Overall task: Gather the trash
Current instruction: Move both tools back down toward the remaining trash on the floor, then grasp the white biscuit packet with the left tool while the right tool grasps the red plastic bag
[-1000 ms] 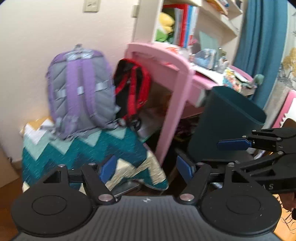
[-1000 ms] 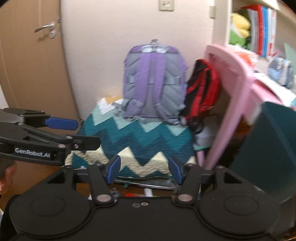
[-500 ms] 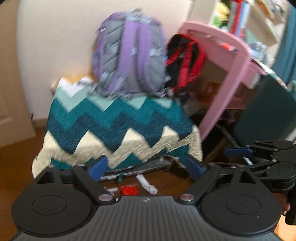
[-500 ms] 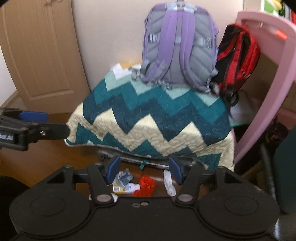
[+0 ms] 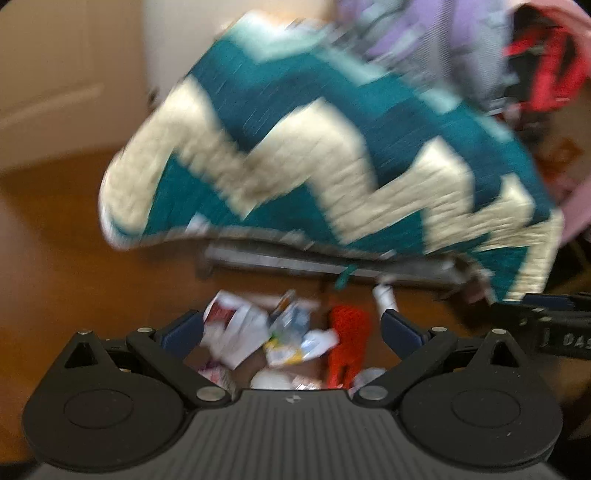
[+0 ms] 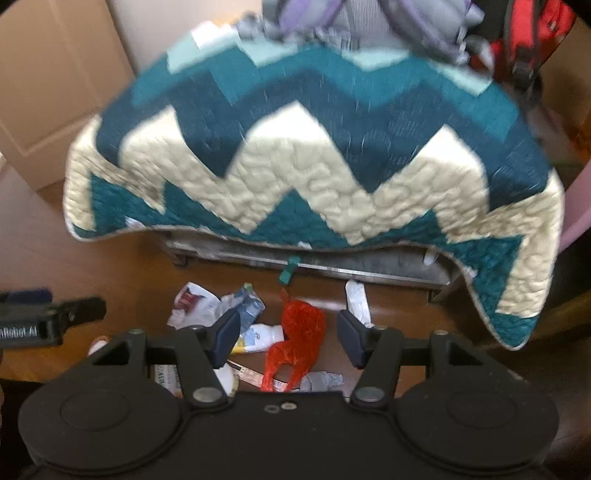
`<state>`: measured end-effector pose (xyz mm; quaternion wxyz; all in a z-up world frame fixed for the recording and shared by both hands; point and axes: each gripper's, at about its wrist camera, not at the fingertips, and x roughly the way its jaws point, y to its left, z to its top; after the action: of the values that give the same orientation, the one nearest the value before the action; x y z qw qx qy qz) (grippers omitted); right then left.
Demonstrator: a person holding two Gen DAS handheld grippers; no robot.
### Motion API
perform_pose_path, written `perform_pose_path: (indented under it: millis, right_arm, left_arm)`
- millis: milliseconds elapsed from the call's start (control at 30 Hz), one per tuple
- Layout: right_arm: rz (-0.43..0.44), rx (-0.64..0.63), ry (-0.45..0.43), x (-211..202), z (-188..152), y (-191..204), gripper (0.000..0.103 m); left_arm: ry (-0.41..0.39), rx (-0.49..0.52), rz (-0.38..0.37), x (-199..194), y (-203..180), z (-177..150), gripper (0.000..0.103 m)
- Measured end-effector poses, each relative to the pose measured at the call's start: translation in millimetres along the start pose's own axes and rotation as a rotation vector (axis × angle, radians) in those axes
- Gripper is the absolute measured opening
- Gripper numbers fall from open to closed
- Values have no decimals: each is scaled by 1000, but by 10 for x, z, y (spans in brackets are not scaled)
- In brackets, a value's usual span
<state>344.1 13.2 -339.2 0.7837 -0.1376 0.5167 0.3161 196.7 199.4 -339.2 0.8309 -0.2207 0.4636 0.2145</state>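
Note:
A heap of trash lies on the wooden floor in front of a draped stand: a red net bag (image 6: 301,328), crumpled white paper (image 6: 195,302), a blue-and-white wrapper (image 6: 251,306), a white-and-yellow packet (image 6: 258,338) and a white rolled scrap (image 6: 358,299). My right gripper (image 6: 290,334) hangs open above it, the red net showing between its fingers, untouched. My left gripper (image 5: 291,326) is open very wide over the same heap, the paper (image 5: 236,328) and the red net (image 5: 347,336) below it. The left wrist view is blurred.
A teal-and-cream zigzag quilt (image 6: 314,166) drapes over a low metal frame (image 6: 332,264) just behind the trash. A purple backpack (image 6: 369,18) and a red-and-black bag (image 6: 528,37) sit on top. A door (image 6: 55,92) stands at the left.
Both grippers have dropped towards the floor and tipped downward, bringing the trash heap into view between the fingers. The left jaws have spread wider.

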Motion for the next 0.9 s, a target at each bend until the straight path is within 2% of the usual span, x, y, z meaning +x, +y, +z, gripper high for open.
perform_pose_path:
  millis: [267,467,600,900]
  right_arm:
    - [-2,-6,127,995,-36,-39,57]
    - [-9,-13,224,1739,-108,-47,57]
    - [-14,28,276,2168,-143,-82,57]
    - [-56,70,316,2846,-129,-56,57]
  left_arm:
    - [212,-140,116,1056,366,-355,103]
    - [384,-137,176,1742,630,-674,103]
    - [479,-202,188,2107,791,-879,103]
    - [564,-281,229,2656,985,-1175,102]
